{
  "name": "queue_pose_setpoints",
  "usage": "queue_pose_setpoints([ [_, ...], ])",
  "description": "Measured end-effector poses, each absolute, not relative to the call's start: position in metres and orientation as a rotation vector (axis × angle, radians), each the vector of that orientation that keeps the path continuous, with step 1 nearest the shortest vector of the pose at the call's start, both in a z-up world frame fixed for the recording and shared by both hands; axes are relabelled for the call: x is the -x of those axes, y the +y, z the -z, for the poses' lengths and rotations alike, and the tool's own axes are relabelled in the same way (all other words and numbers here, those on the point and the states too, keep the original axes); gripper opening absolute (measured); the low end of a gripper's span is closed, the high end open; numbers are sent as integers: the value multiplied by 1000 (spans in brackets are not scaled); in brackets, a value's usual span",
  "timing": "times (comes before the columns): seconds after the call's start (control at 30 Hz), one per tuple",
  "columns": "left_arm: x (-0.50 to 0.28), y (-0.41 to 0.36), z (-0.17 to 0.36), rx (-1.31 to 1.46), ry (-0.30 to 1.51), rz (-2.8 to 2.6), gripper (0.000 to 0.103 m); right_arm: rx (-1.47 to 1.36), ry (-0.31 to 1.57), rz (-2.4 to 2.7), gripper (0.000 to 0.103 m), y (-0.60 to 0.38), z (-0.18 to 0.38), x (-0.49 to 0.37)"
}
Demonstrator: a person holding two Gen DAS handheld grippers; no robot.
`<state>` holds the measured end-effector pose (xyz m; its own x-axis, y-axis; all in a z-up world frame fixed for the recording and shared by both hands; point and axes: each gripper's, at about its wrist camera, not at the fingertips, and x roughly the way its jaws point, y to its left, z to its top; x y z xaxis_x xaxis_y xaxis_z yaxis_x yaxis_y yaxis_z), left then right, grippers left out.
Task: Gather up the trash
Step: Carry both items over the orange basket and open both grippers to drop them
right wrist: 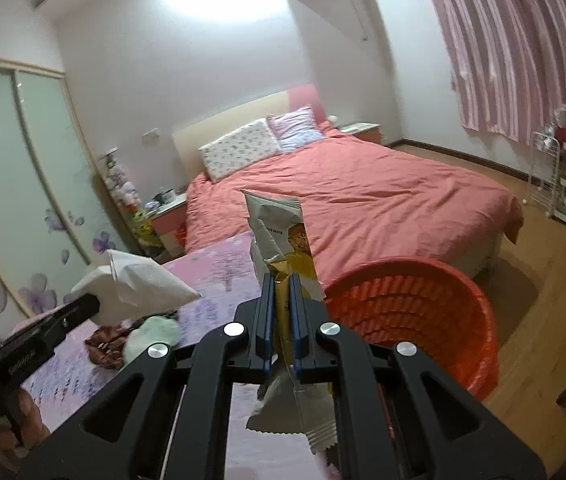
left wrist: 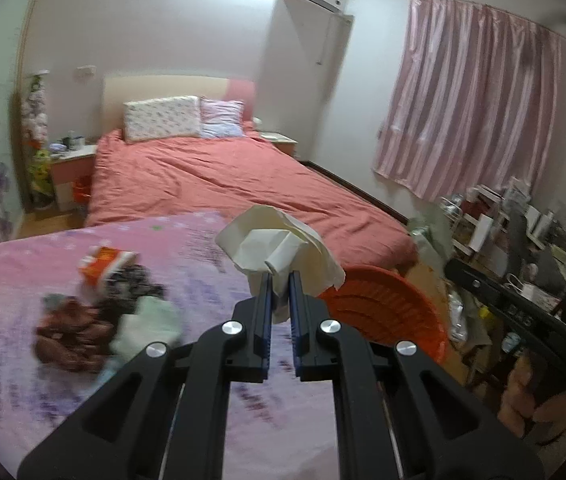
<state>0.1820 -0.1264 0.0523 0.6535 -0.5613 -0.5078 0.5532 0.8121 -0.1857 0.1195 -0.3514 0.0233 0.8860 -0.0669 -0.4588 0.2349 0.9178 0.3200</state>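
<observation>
Tissue: a crumpled white tissue (left wrist: 283,252) is being pinched by its lower folds in the left gripper (left wrist: 281,292), most of it billowing above the tips, up beside the orange basket (right wrist: 415,312) and not yet over its mouth.
Wrapper: a gold-and-white snack wrapper (right wrist: 283,240) is standing up through the right gripper (right wrist: 281,296), its crimped tail hanging below the jaws, just left of the basket's rim.
Tongs: both pairs are sitting narrow, each clamped on its piece of rubbish, nothing slack between the pads.
Risk: the tissue is being held by a thin fold only, so I'd judge a quick swing could tear it loose and drop it short of the basket; the glossy wrapper could slide out through the pads the same way.
Risk of a miss: both loads are hanging left of the basket, so letting go too soon would land them on the pink cloth (left wrist: 63,380).
Still to collect: an orange carton (left wrist: 103,266) and a heap of dark and pale scraps (left wrist: 99,324) are lying on that cloth, well left of the basket.
Beyond: the red bed (right wrist: 363,200) is stretching behind the basket.
</observation>
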Motion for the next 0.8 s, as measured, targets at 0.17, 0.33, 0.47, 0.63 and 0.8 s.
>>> queue_pose_setpoints([
  [0.17, -188, -170, -32, 0, 623, 696, 9, -417, 471, 200, 7, -380, -7, -127],
  [0.33, -195, -218, -10, -35, 668, 748, 9, -461, 493, 226, 7, -407, 11, -135],
  [0.47, -199, -248, 8, -67, 696, 773, 10, -486, 506, 237, 8, -418, 19, -138],
  [0.63, -209, -276, 30, -102, 739, 763, 14, -520, 517, 245, 18, -433, 30, -146],
  [0.8, -221, -277, 49, -105, 778, 734, 34, -525, 544, 254, 33, -435, 40, -147],
])
